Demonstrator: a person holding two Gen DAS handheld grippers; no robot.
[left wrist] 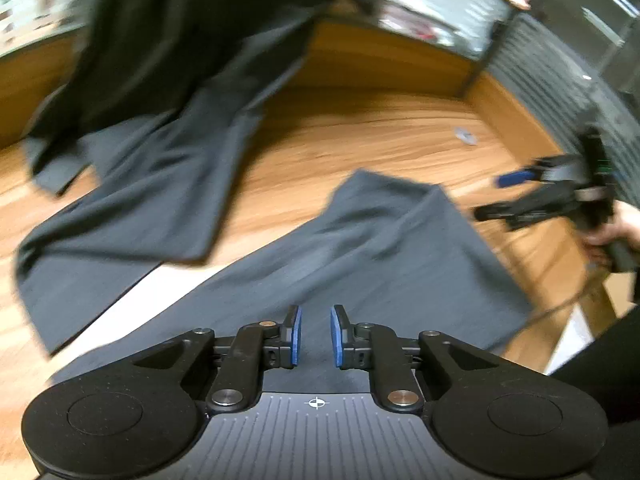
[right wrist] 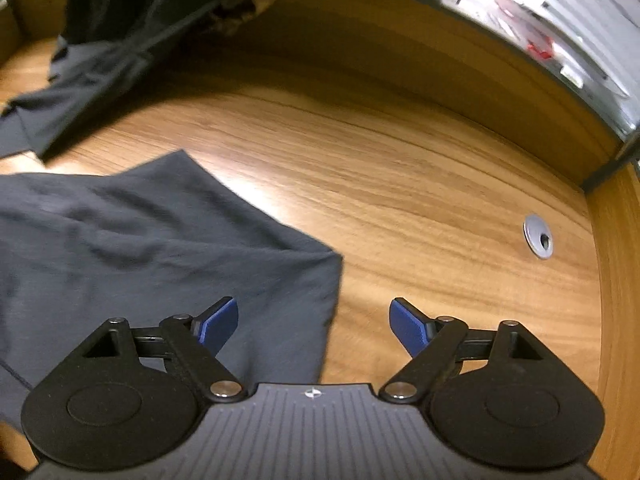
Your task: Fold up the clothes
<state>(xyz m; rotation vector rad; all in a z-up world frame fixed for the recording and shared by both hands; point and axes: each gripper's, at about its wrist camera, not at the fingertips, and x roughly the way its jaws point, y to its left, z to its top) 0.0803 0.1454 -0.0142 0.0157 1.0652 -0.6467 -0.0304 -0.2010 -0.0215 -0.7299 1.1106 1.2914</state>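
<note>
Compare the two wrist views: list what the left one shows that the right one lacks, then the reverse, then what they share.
Only the left wrist view: the right claw seen from outside, held by a hand, and the left claw, a narrow gap between its pads with nothing in it.

Only the right wrist view: a round grey metal cable grommet seen clearly.

Both: the wooden desktop, the dark grey cloth lying flat, and a darker garment behind.

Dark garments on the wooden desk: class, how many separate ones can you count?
2. One dark garment lies spread flat under the grippers; another dark garment is heaped at the far left of the desk. More may be hidden in that heap.
</note>
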